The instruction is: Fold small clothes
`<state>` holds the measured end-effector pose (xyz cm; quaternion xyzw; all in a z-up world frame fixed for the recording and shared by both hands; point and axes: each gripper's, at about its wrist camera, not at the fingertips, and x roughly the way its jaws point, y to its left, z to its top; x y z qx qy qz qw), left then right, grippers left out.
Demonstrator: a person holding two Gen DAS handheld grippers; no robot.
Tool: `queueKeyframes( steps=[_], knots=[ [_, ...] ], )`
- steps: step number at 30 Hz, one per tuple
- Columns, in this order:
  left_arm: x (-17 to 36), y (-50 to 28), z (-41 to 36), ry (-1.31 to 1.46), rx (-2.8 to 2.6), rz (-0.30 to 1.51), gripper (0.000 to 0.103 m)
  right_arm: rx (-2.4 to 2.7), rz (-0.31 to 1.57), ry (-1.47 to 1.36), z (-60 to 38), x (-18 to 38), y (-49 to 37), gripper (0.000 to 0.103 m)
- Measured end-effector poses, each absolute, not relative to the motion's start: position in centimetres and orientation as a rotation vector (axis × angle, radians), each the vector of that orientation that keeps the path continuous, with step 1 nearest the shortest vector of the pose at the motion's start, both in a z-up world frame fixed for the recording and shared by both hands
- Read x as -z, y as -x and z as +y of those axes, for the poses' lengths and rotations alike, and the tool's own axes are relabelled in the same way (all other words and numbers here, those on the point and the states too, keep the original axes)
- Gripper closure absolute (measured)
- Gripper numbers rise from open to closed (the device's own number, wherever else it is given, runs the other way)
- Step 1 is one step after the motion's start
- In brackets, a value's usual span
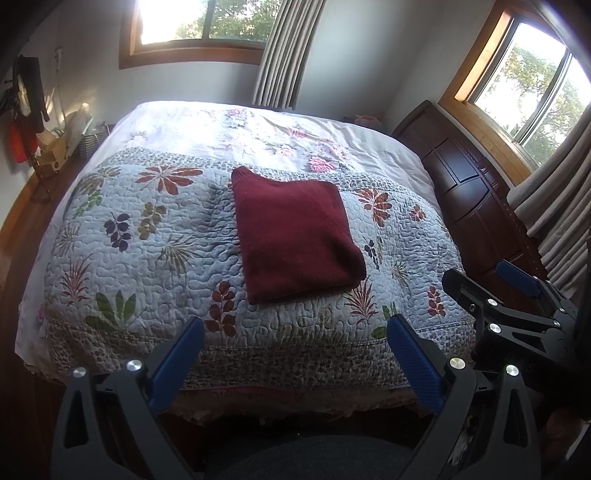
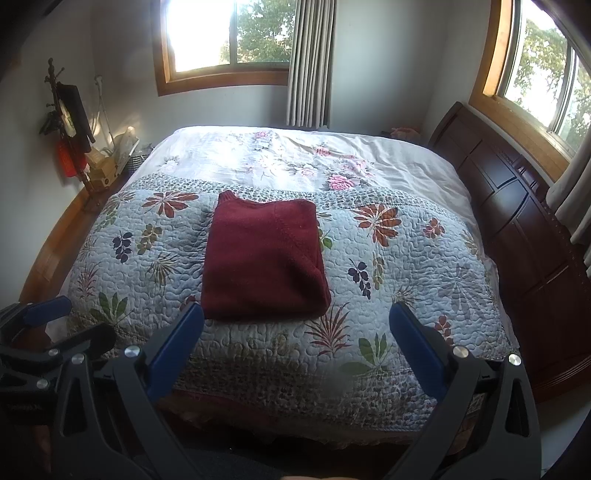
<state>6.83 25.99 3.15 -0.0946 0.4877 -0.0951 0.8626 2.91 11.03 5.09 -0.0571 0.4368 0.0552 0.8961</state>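
Maroon knitwear, a folded sweater [image 1: 295, 236] [image 2: 264, 260], is laid as a thick, roughly square bundle on the floral quilt [image 1: 155, 229] [image 2: 406, 266] that covers the near part of the bed. Relative to the sweater, the left gripper [image 1: 295, 354] is held well short of its near edge, above the quilt's border, with both blue-padded fingers [image 1: 177, 365] spread wide and nothing between them. The right gripper [image 2: 295, 347] is likewise held with its jaws wide apart and empty; its left finger [image 2: 177, 350] is seen just beside the sweater's near left corner in the right wrist view, though contact cannot be confirmed. In the left wrist view the right gripper [image 1: 517, 295] appears to the right of the sweater, apart from it. Beyond the sweater, a pale flowered sheet [image 1: 258, 129] [image 2: 295, 155] is spread toward the far wall, where a window [image 2: 221, 33] and curtain [image 2: 310, 62] are seen. A dark wooden headboard [image 2: 517, 206] stands to the sweater's right.
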Motion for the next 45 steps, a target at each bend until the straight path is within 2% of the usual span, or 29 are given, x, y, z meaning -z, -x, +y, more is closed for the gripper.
queueKeyframes(
  steps=[45],
  knots=[
    [-3.0, -7.7, 26.9, 0.179, 0.225, 1.031, 0.004, -0.101, 0.921, 0.109, 11.2, -5.4, -3.4, 0.003]
  ],
)
